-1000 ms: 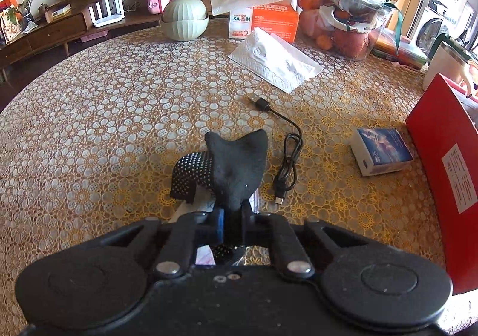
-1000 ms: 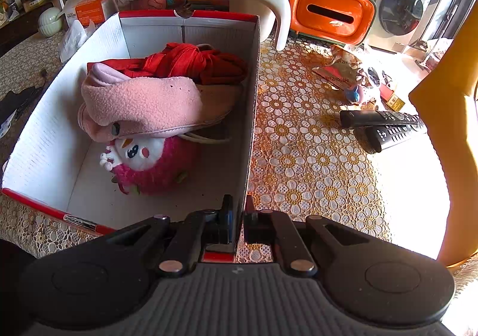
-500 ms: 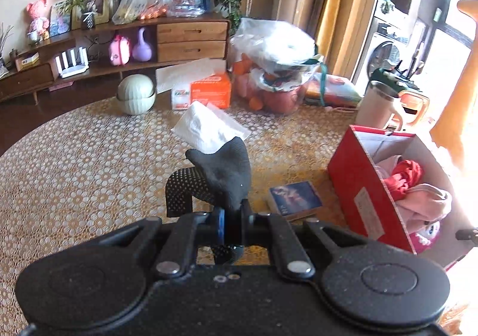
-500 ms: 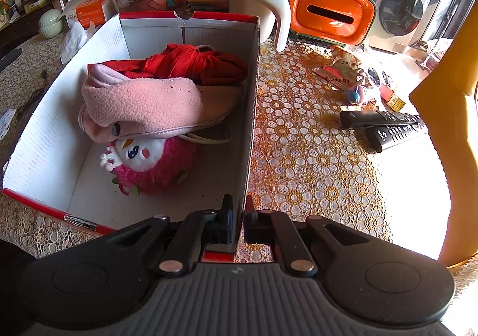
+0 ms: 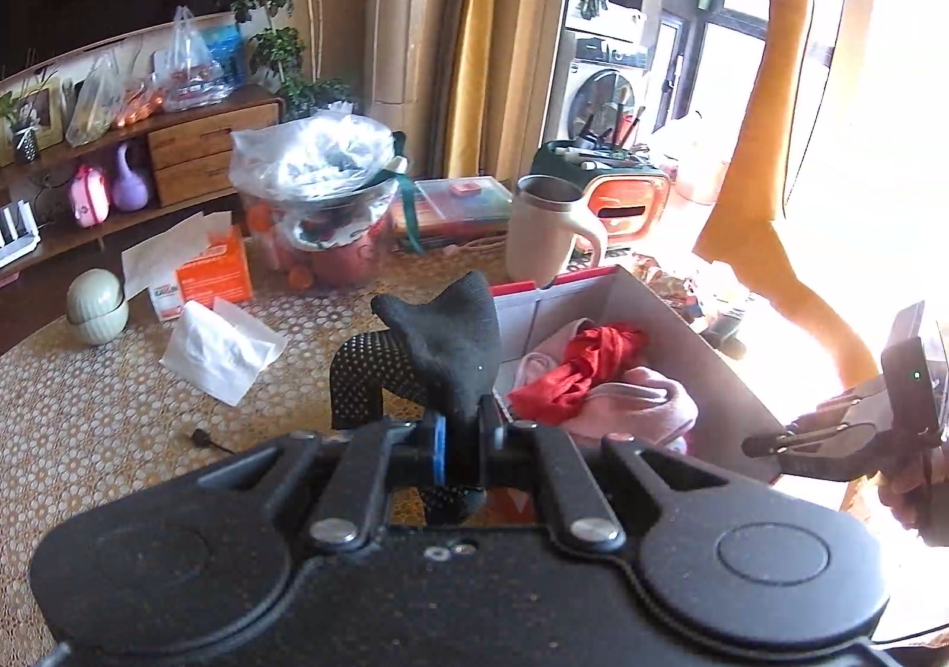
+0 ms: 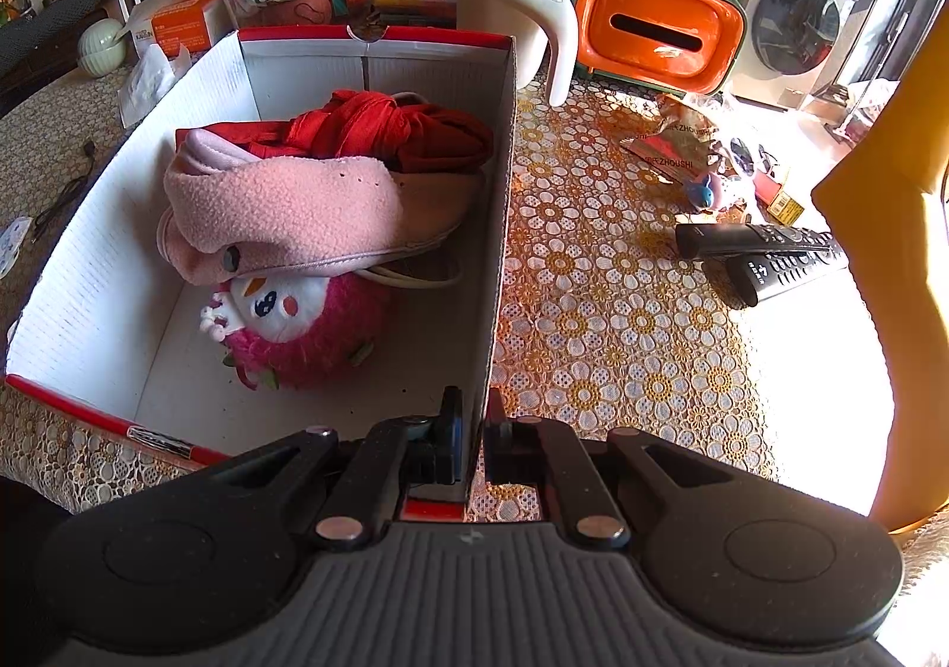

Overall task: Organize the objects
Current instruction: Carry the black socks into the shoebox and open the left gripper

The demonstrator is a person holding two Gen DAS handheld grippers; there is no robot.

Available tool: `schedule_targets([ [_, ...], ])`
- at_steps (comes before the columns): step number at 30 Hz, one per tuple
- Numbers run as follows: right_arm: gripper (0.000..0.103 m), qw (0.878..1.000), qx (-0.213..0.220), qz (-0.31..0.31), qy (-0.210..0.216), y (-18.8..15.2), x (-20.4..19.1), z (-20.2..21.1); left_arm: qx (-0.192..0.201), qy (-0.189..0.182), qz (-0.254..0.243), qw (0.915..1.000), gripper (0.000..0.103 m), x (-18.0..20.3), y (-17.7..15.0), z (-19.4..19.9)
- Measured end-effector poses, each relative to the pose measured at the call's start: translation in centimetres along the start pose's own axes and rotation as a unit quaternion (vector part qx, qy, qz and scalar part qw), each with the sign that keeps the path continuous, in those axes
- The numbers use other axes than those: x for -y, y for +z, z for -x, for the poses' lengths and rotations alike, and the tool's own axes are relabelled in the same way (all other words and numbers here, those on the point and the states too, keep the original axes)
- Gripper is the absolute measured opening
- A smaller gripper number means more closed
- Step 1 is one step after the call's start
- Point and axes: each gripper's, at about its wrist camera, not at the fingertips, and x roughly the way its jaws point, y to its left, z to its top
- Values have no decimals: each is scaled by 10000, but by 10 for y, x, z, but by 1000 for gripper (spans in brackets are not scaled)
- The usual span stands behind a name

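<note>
My left gripper [image 5: 461, 444] is shut on a black dotted glove [image 5: 442, 350] and holds it in the air, left of the red-and-white cardboard box [image 5: 706, 364]. The glove also shows at the far left of the right wrist view [image 6: 41, 29]. My right gripper [image 6: 473, 444] is shut on the box's right wall [image 6: 501, 228] at its near corner; it also shows in the left wrist view [image 5: 771, 444]. Inside the box lie a red cloth [image 6: 379, 130], a pink fleece slipper [image 6: 284, 213] and a pink plush toy [image 6: 296, 323].
On the lace-covered table: a tissue pack [image 5: 216, 350], an orange tissue box [image 5: 207, 273], a black cable [image 6: 59, 201], a beige mug [image 6: 516, 18], an orange case [image 6: 652, 32], two remotes [image 6: 765, 252] and a bagged fruit bowl [image 5: 326, 204]. An orange chair [image 6: 895, 252] stands at right.
My left gripper has lifted the glove off the table and swung right toward the box. My right gripper has kept its hold on the box wall.
</note>
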Motion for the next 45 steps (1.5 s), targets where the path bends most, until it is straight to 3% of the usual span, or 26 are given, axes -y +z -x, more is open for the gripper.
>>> schedule_targets([
  [20, 6, 10000, 31, -17, 35, 1, 1, 1, -112, -566, -1049, 9928, 7, 98, 35, -82],
  [33, 6, 10000, 46, -23, 72, -1, 2, 0, -563, -504, -1306, 9886, 7, 124, 28, -144],
  [45, 6, 10000, 47, -27, 74, -1, 1, 0, -1126, -486, -1170, 9855, 8, 120, 9, -181],
])
